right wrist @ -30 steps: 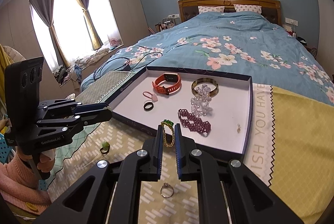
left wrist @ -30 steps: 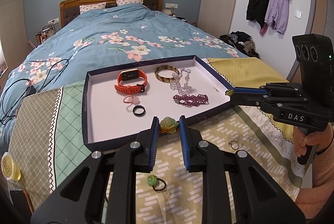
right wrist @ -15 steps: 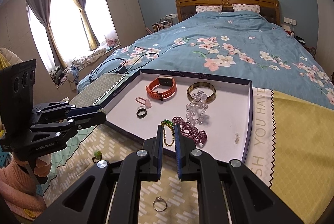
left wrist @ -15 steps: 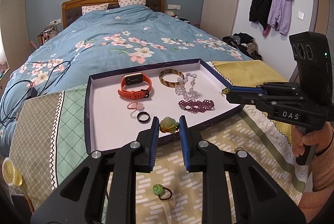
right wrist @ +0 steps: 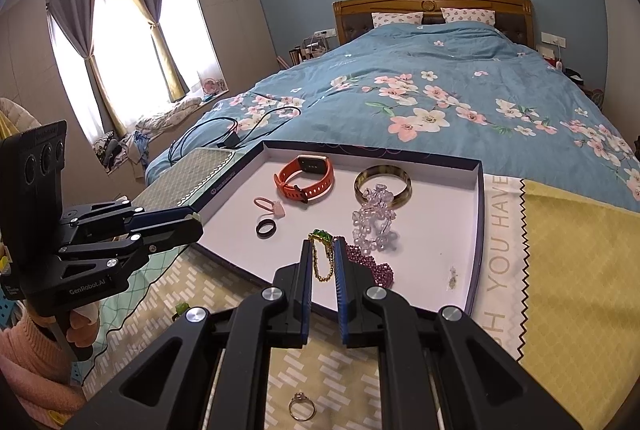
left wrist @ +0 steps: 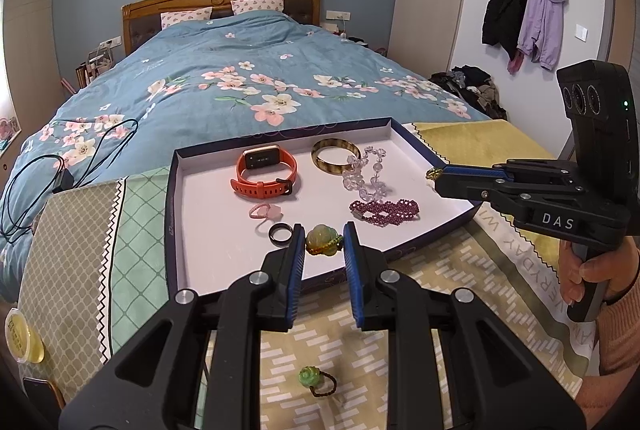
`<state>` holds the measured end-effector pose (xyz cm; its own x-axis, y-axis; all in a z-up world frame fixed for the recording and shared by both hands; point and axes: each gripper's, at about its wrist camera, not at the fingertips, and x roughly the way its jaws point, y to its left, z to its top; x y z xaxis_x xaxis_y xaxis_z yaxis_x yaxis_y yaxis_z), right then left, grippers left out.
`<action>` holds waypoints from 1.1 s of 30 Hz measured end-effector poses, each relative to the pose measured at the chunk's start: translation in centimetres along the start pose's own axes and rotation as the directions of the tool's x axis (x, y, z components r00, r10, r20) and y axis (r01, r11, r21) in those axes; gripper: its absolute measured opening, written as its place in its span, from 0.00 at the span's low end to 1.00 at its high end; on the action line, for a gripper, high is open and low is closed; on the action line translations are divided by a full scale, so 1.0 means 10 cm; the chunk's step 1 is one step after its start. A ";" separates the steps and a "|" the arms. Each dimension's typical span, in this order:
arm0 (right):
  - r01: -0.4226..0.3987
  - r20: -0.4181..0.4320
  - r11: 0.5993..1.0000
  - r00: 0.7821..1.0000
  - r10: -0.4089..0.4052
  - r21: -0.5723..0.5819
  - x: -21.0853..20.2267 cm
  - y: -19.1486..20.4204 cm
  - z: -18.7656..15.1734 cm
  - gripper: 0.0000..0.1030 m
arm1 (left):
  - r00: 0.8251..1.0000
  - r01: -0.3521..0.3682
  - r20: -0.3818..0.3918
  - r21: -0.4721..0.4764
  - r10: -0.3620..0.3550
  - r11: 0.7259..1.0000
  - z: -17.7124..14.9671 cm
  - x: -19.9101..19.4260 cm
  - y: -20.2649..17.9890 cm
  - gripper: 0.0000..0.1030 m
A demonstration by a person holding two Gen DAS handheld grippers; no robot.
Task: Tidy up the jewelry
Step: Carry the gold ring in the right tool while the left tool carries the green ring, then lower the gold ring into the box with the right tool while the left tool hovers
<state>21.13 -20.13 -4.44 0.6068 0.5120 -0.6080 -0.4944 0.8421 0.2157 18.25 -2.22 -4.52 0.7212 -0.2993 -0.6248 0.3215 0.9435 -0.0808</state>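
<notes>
My left gripper (left wrist: 323,244) is shut on a green jade pendant (left wrist: 323,240) and holds it over the near part of the white tray (left wrist: 208,230). My right gripper (right wrist: 323,250) is shut on a gold chain with a green stone (right wrist: 322,254) over the tray's (right wrist: 436,230) near edge; it also shows in the left wrist view (left wrist: 434,174). In the tray lie an orange watch (left wrist: 266,171), an amber bangle (left wrist: 335,155), a clear bead bracelet (left wrist: 366,173), a purple bead bracelet (left wrist: 384,211), a pink ring (left wrist: 264,210) and a black ring (left wrist: 281,233).
A green-stone ring (left wrist: 314,380) and a silver ring (right wrist: 302,406) lie on the patterned cloth in front of the tray. A black cable (left wrist: 48,165) lies on the floral bedspread at left. A yellow round case (left wrist: 20,336) sits at the left edge.
Both grippers have moved forward with their pieces, from the tray's near edge to over the tray. Neither has let go.
</notes>
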 end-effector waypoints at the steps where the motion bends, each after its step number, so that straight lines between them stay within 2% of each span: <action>1: 0.001 0.000 1.000 1.000 -0.001 0.000 0.00 0.00 0.00 0.09 | 1.000 -0.001 0.000 0.000 0.001 1.000 0.00 0.00 0.00 0.19; 33: 0.015 -0.020 1.000 1.000 -0.015 0.018 0.18 -0.13 0.09 0.09 | 1.000 -0.028 -0.012 -0.006 0.028 1.000 0.07 0.17 0.09 0.19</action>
<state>23.45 -20.17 -5.10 0.6013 0.4956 -0.6267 -0.4738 0.8527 0.2198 20.21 -2.02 -5.09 0.7224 -0.2710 -0.6362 0.2976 0.9523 -0.0677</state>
